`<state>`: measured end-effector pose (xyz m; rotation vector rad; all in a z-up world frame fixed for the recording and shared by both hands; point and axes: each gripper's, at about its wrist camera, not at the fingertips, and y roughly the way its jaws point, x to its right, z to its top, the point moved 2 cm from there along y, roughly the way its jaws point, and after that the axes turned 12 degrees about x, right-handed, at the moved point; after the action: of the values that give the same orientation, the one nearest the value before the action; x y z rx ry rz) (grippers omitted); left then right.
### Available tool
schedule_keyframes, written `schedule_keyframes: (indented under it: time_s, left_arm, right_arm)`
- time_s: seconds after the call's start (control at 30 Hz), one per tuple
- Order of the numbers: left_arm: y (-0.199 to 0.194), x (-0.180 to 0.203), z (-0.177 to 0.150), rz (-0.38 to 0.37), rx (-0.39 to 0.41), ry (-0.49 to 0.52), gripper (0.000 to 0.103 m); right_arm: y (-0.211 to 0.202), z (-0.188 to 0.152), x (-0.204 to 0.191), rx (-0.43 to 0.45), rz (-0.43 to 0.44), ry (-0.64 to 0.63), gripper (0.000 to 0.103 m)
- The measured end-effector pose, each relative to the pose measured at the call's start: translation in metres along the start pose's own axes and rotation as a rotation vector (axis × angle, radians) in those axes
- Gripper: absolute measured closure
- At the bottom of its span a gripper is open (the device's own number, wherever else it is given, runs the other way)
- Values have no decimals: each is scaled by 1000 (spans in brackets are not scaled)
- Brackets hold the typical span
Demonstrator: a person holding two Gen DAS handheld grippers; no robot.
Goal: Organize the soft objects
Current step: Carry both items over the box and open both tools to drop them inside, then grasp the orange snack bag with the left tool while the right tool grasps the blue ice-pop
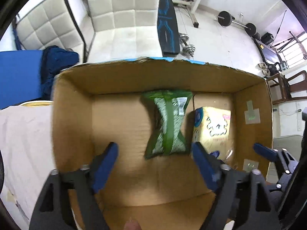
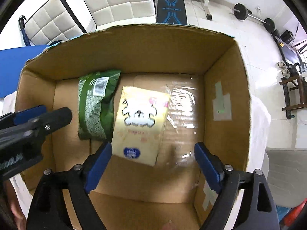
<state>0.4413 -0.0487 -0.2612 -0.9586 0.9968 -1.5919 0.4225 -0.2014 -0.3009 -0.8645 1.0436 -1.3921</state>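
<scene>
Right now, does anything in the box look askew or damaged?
The green pack is pinched at its middle, squashed into an hourglass shape. The yellow pack lies tilted beside it, not square to the box walls. The box's far rim is ragged. Nothing has spilled.

Home gym room: weight bench (image 2: 171, 7), barbell (image 1: 237, 22), dumbbell (image 1: 187, 45), white chairs (image 1: 124, 9).
</scene>
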Motion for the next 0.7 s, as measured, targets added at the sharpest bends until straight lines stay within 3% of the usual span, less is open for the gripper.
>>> schedule_keyframes:
  time_s: [0.2, 0.4, 0.7]
  left_arm:
    - [-35, -14, -30, 42, 67, 6, 6]
    - [-78, -17, -57, 57, 148, 5, 6]
    - [-147, -12, -95, 76, 253, 6, 6]
  right_arm:
    - [-22, -29, -9, 56, -13, 20, 0]
    - [-55, -56, -14, 130, -39, 18, 0]
    - [-148, -108, -10, 235, -50, 17, 0]
